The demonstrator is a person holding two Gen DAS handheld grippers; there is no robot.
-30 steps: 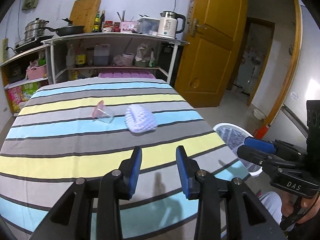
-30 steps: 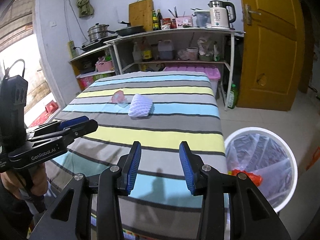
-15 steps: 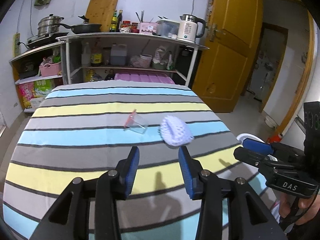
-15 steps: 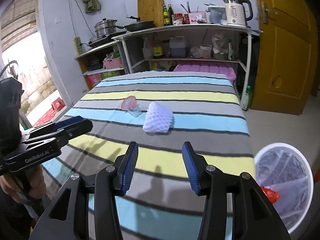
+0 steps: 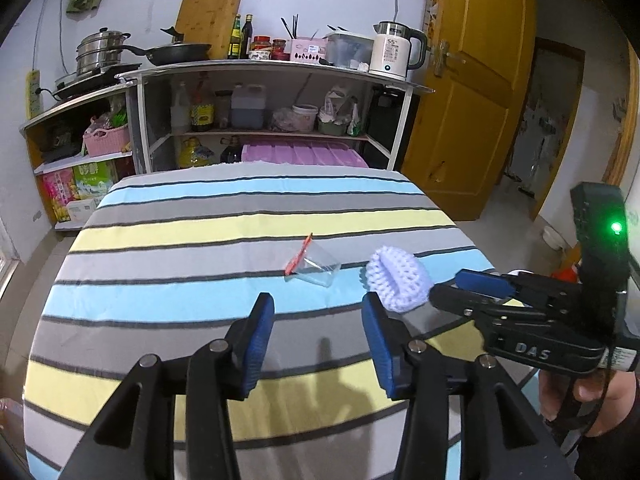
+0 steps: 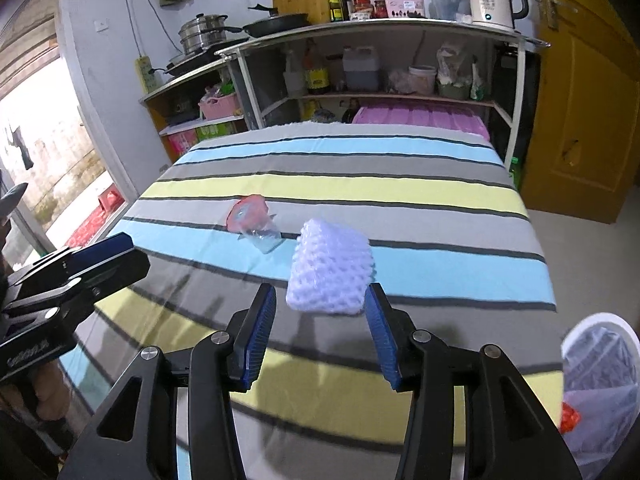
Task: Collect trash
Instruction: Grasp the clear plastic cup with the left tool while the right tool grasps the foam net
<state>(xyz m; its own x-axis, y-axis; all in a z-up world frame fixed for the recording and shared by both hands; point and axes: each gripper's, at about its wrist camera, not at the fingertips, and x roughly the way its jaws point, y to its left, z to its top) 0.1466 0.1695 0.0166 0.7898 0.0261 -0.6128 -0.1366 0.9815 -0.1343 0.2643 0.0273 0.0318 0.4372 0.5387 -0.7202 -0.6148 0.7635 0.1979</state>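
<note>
Two trash items lying on the striped table, both grippers held apart and empty.

The left gripper (image 5: 318, 334) and right gripper (image 6: 320, 326) have just been widening, nothing between the jaws. The foam net (image 6: 330, 268) and plastic cup (image 6: 256, 226) are being left side by side on the table (image 6: 400, 188); the trash bin (image 6: 600, 356) is being kept beside it.

Here's the table (image 5: 168, 240), spread with a striped cloth (image 6: 400, 188) in bands of blue, grey and yellow with thin dark lines between. Two bits of trash lie on it, near the middle: a clear plastic cup (image 5: 316, 266) tipped on its side, red film at its mouth, and just beside it a white foam net sleeve (image 5: 396, 278). The two sit close together, apparently not touching.
</note>
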